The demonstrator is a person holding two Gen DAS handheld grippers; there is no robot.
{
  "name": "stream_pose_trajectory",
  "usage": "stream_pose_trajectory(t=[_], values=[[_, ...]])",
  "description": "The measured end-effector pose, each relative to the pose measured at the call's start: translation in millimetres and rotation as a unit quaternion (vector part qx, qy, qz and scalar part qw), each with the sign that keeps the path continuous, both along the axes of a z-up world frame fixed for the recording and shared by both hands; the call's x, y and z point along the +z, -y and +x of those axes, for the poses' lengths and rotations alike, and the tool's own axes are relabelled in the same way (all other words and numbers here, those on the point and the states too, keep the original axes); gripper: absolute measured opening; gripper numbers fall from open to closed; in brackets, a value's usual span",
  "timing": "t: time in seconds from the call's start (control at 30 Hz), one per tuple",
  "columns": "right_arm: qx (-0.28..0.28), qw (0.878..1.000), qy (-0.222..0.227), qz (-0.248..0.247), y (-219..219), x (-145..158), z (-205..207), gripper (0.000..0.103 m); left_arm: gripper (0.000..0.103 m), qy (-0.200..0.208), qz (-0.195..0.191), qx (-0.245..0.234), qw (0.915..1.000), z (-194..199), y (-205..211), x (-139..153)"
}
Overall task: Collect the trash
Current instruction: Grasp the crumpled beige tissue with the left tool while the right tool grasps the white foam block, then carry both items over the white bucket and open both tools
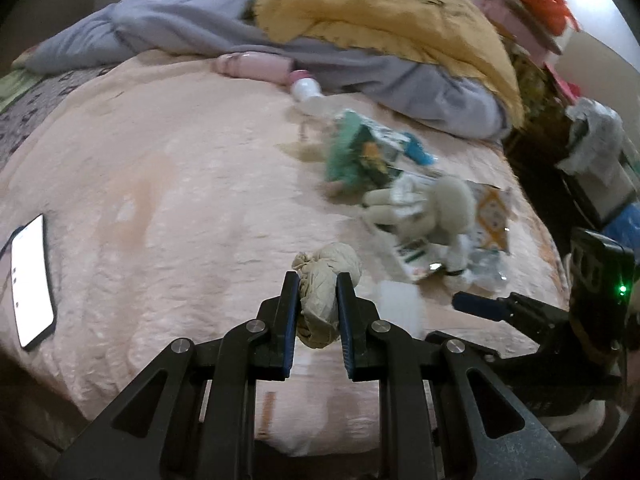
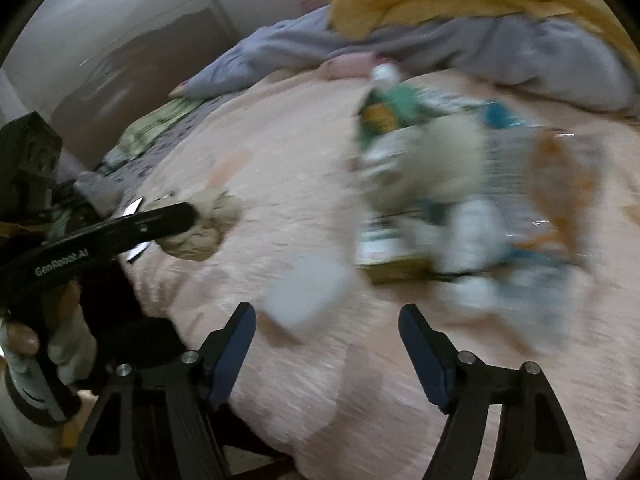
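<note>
- Left gripper (image 1: 318,292): clamped tight on a crumpled beige paper wad (image 1: 324,292), pads pressing both flanks, wad's long axis running fore-and-aft between the fingers, top bulging out past the tips.
- Right gripper (image 2: 327,328): jaws roughly two-thirds apart, nothing between them, no pad touching anything.
- Directly ahead of the right fingertips, just beyond and slightly toward the left finger: a small flat white scrap (image 2: 310,290) lying on the pink bedspread (image 2: 280,168); blurred, so edges and exact tilt hard to tell.
- Nearer to the right gripper than to the left, which is already occupied; judged the likely next pick for the right.
- Further ahead and to the right of the right fingers: a heap of wrappers and cartons (image 2: 472,200) with a pale plush toy (image 1: 432,208) lying on top, probably not trash, likely to get in the way of a grab at the heap.
- Far ahead of the left fingers: white bottle (image 1: 306,90), grey garment (image 1: 192,24), mustard blanket (image 1: 380,4).
- Well left of the left fingers: lit phone (image 1: 32,284), clear of any reach.
</note>
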State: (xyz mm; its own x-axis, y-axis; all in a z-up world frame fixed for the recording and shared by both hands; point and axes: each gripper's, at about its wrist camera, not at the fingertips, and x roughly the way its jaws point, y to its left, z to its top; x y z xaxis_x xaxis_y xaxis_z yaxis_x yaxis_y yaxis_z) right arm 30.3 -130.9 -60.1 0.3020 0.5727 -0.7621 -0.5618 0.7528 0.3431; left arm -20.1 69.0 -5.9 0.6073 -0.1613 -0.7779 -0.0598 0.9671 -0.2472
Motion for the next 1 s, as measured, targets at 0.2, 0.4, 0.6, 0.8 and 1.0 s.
stream_pose_trajectory(t=[0.2, 0.4, 0.6, 0.8, 1.0], values=[[-0.016, 0.999, -0.051, 0.01, -31.6, -22.5, 17.9, 0.073, 0.016, 0.002, 0.013, 0.015, 0.9998, -4.2, -7.5, -6.4], [-0.018, 0.998, -0.057, -0.002, -34.1, -31.7, 21.2, 0.039, 0.016, 0.001, 0.014, 0.004, 0.9999, -4.3, -0.1, -4.2], [-0.035, 0.999, -0.006, 0.026, 34.5, 22.7, 2.0, 0.039, 0.016, 0.015, 0.009, -0.045, 0.9988, -0.9, 40.9, 19.0], [-0.126, 0.991, 0.035, 0.024, 134.3, 61.3, -7.7, 0.039, 0.016, 0.027, 0.003, -0.117, 0.9928, 9.3, 109.0, 47.1], [-0.239, 0.97, 0.044, 0.007, 245.3, 67.1, -15.5, 0.039, 0.016, 0.039, 0.006, -0.188, 0.9813, 22.1, 193.4, 65.6]])
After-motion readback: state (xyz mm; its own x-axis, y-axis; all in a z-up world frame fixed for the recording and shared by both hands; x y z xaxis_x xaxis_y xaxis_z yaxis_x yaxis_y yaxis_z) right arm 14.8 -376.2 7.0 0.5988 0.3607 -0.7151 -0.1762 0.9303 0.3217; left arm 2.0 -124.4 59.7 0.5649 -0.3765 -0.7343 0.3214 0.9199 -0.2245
